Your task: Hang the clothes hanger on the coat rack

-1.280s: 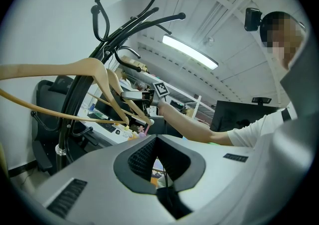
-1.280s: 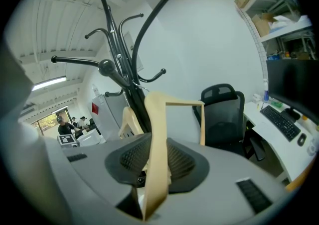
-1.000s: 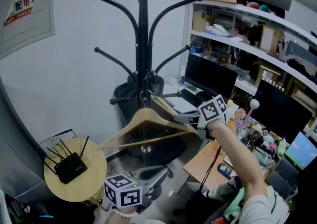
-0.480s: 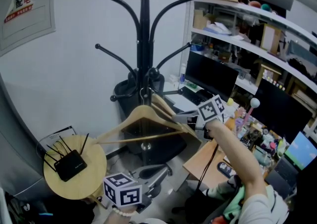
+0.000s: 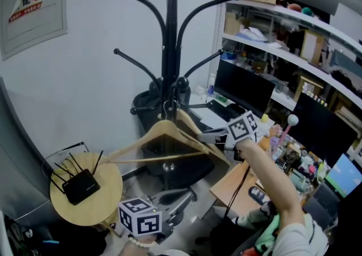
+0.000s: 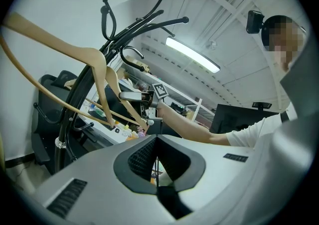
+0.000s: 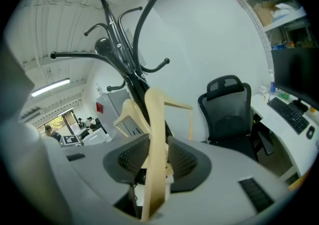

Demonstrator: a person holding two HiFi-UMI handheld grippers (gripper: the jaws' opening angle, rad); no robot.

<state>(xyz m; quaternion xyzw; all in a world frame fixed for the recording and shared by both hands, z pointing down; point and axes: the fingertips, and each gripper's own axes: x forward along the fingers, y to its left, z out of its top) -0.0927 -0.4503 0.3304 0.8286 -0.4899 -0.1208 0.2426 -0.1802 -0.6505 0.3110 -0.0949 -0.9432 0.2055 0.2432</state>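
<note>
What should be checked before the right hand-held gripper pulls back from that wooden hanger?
1. Hanger hook seated on a coat rack peg: cannot tell; the hook is too small to make out against the pole.
2. Right hand-held gripper free of the hanger: not ok; its jaws are opening, but the hanger's arm sits between them.
3. Left hand-held gripper out of the way: ok; shut, empty, low and apart from the hanger.
4. Coat rack upright: ok.

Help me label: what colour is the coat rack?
Black; the coat rack shows best in head view.
</note>
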